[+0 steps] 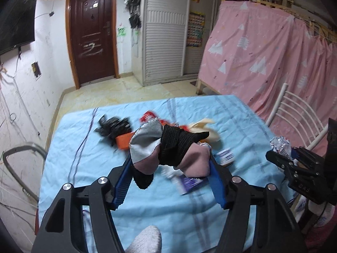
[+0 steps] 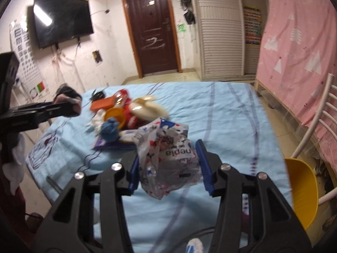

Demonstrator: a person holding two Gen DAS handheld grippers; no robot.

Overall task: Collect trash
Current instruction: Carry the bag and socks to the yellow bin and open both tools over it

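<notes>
trash pile (image 1: 185, 130) blurred; cloth bundle (image 1: 168, 149) hides its middle

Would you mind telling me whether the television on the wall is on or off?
Off, it seems: the television has a dark screen showing only a bright reflected streak of light and no picture.

Both wrist views close above blue-sheeted table (image 1: 147, 206), angled down, facing door (image 2: 155, 33); somewhat blurred.

Right gripper (image 2: 168, 158) clamps a crumpled plastic wrapper (image 2: 168, 158) above blue-sheeted table (image 2: 221, 116).
</notes>
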